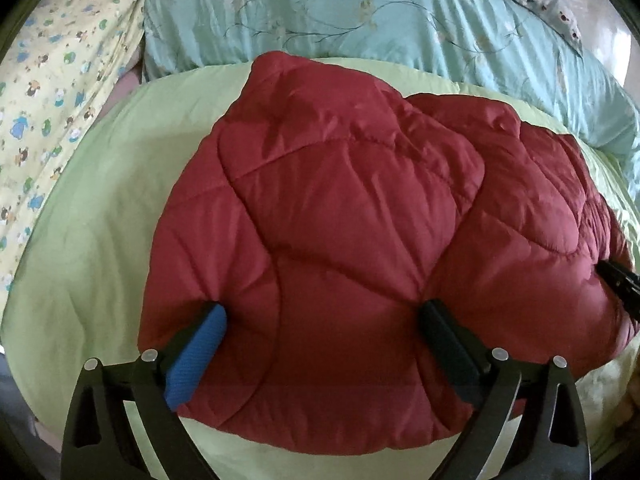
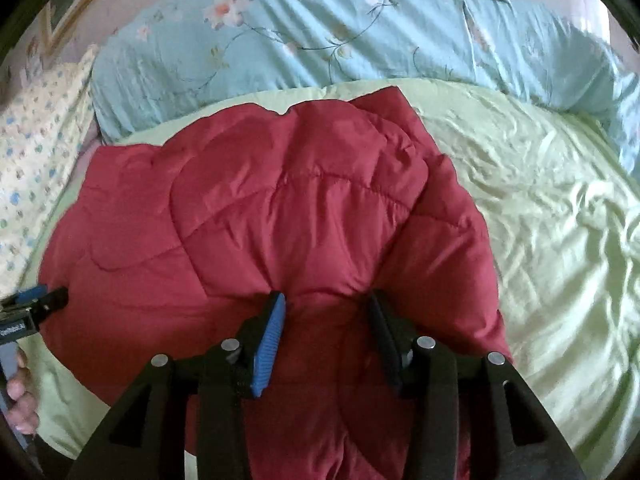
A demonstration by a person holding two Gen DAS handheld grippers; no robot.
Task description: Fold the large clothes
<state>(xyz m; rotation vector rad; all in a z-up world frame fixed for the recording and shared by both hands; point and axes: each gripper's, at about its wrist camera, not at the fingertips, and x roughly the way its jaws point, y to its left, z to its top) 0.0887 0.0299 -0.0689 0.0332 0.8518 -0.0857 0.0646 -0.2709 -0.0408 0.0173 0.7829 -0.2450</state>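
Jacket, red quilted, lies bunched on green sheet mid-bed. Far left: yellow print pillow; far side: blue floral duvet. L gripper at jacket's near left edge, fingers wide apart w/ puffy fabric bulging between, pads pressing its sides. R gripper at near right edge, fingers pinching a thick fold of jacket.

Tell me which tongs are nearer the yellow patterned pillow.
Left. The left tongs press into the red quilted jacket on the side facing the yellow patterned pillow; the right tongs work the jacket's far side.
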